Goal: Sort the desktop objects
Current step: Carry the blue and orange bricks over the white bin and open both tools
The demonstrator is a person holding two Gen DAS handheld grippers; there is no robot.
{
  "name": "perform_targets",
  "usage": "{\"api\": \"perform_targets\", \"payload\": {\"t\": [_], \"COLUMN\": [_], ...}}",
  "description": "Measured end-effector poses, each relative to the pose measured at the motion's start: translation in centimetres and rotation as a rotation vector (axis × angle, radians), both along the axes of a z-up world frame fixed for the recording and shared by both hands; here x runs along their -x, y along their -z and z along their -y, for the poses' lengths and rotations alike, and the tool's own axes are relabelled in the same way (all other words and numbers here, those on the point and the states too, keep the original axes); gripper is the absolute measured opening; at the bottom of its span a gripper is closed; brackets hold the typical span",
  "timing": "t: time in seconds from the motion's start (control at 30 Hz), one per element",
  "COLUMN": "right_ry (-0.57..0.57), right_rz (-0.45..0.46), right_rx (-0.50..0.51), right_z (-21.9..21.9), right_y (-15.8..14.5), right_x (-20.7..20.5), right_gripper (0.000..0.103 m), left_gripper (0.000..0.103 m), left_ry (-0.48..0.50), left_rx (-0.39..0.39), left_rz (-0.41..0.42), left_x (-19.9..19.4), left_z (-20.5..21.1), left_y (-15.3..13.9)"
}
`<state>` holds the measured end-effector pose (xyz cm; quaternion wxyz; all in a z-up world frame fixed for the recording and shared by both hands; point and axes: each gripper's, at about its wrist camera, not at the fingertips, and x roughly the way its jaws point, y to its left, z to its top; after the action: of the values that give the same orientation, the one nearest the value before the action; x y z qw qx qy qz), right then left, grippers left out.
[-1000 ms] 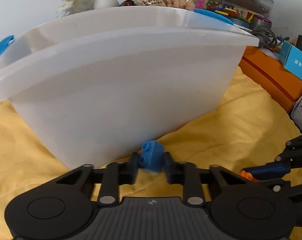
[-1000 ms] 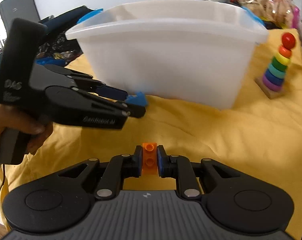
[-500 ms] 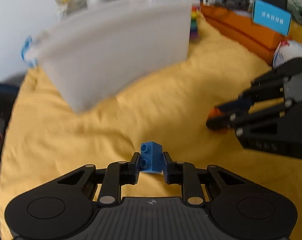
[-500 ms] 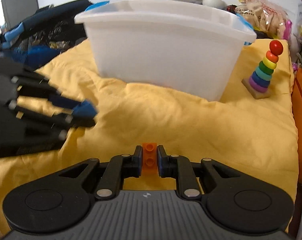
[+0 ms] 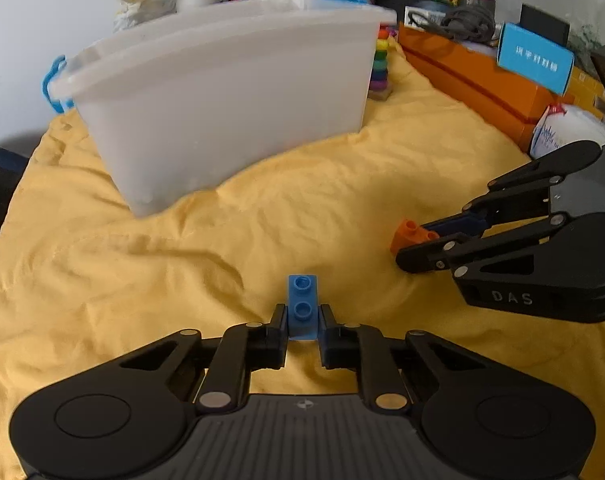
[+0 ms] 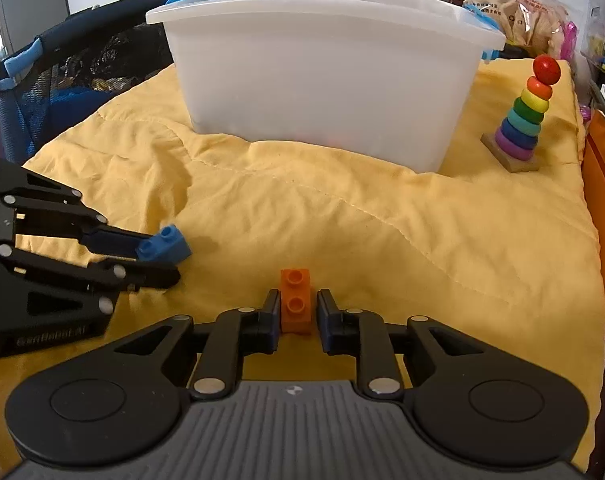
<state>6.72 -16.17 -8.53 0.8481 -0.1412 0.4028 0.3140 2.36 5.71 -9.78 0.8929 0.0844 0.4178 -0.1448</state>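
left tongs (image 5: 301, 316) drawn back from white bin (image 5: 238, 92), blue brick (image 5: 302, 306) still clamped

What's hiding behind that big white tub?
Behind the white tub peek a knotted white plastic bag, a snack packet and a blue handle. Their lower parts are covered, as is the tub's inside.

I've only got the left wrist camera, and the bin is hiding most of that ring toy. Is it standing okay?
Observer: Yes. The ring stacker stands upright on the yellow cloth, beside the bin and not touching it, with a red ball on top.
Operator: How is the orange brick sitting in the right tool?
Observer: The orange brick sits between the fingers of the right tool, studs facing the camera, with its front end sticking out past the tips.
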Motion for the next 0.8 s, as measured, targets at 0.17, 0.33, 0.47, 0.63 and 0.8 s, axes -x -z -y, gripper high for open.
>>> {"api": "perform_targets", "payload": {"t": [0.17,0.33,0.47,0.63,0.8], "right_ry": [-0.007,0.01,0.04,0.046,0.066], "right_rz": [0.057,0.179,0.256,0.301,0.249], "right_rx": [-0.041,-0.128,-0.198,-0.192,-0.188], "right_z": [-0.4,-0.8,-0.9,-1.6,-2.4], "right_y": [-3.5,-9.6,-13.4,-15.4,-14.7], "right_x": [-1.0,-3.3,-5.9,-9.1,-11.9], "right_gripper": [0.017,0.017,0.017,0.017,0.017], "left_gripper": [0.017,0.018,0.018,0.018,0.018], "left_ry": [-0.067,-0.104,-0.117,-0.133,-0.161], "left_rx": [0.053,0.088,0.077,0.039,0.004], "left_rz": [0.111,0.265,0.326,0.362,0.309], "left_x": [-2.0,-4.5,-7.3,-10.6,-14.4], "left_z": [-0.8,-1.2,-1.6,-1.8,-2.0], "left_y": [-5.3,-11.9,-14.7,-15.8,-13.9]}}
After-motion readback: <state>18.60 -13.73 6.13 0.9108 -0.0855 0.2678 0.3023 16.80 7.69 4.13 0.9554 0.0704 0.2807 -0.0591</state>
